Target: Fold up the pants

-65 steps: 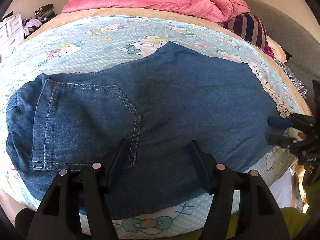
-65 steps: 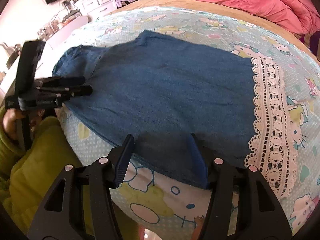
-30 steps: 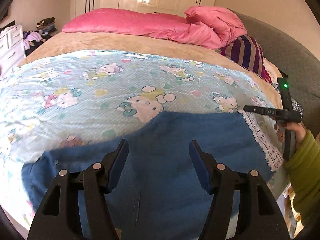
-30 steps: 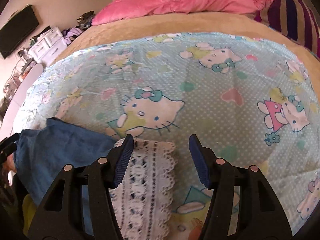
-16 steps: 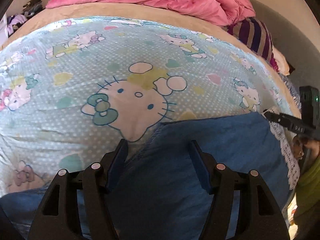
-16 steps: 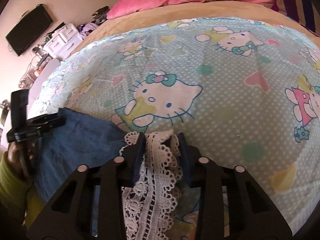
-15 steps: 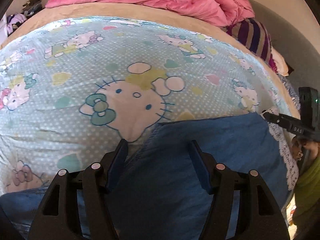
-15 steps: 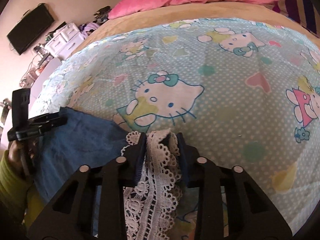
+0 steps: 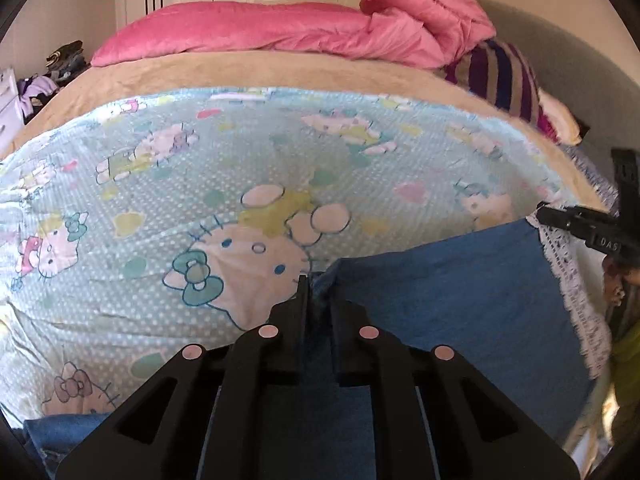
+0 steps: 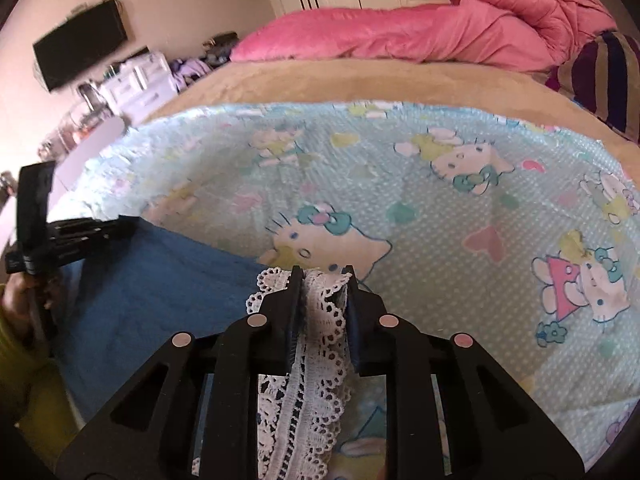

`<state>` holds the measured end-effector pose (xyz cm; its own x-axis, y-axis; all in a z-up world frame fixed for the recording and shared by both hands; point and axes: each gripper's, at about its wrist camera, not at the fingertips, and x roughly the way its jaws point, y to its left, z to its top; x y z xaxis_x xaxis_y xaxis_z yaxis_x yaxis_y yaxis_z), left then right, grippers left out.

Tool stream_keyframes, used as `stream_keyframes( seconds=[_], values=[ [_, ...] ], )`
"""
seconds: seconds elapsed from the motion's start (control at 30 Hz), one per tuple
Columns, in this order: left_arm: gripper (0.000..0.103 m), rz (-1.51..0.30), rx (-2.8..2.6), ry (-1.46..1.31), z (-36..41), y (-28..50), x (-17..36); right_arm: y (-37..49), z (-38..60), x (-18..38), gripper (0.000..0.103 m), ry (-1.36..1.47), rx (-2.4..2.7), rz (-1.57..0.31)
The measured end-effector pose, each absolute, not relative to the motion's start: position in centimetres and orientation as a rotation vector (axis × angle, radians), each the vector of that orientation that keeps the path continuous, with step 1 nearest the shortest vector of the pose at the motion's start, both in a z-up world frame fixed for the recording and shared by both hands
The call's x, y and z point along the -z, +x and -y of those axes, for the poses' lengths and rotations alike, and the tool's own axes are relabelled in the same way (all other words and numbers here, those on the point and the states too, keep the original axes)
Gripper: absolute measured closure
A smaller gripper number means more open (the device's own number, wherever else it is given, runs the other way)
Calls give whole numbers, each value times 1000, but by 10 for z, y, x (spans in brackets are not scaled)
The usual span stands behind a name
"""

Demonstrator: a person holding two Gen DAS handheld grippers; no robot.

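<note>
The blue denim pants point(image 9: 452, 284) with a white lace hem point(image 10: 316, 344) lie at the near edge of a bed. My left gripper point(image 9: 318, 284) is shut on a far corner of the denim, lifted off the sheet. My right gripper point(image 10: 322, 276) is shut on the lace hem, which bunches between its fingers. The denim point(image 10: 156, 280) stretches left from it. Each gripper shows in the other's view: the right gripper point(image 9: 576, 220) at the lace edge, the left gripper point(image 10: 100, 232) at the denim corner.
The bed carries a light blue Hello Kitty sheet point(image 9: 240, 184) over a tan blanket point(image 9: 240, 72). A pink duvet point(image 9: 280, 32) and a striped pillow point(image 9: 500, 76) lie at the far end. Drawers point(image 10: 136, 84) and a wall TV point(image 10: 80, 44) stand to the left.
Both grippers have shut: the left on the denim corner, the right tighter on the lace hem. Both have lifted, tilting the views up towards the far end of the bed.
</note>
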<state>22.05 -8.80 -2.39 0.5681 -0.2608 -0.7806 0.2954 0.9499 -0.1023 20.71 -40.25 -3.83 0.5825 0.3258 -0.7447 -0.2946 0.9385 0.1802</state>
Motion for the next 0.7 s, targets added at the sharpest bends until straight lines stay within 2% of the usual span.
stream_keyframes(
  seconds=[0.1,0.27,0.43,0.6,0.67,0.7],
  values=[
    [93,-938,324,17,84,223,38,208,396,53,89,-8,-344,-903],
    [79,-935,319,-26,73,226,45,210,394,56,86,-23,-320,-914],
    [57,-911,291,-85,56,217,36,204,402,46,61,-15,-252,-898],
    [57,-837,227,-98,27,189,9,171,413,20,49,-4,-217,-829],
    [38,-796,215,-131,10,172,-5,155,412,13,46,-13,-215,-811],
    [35,-785,209,-142,5,167,-8,148,412,11,45,-14,-219,-808]
  ],
)
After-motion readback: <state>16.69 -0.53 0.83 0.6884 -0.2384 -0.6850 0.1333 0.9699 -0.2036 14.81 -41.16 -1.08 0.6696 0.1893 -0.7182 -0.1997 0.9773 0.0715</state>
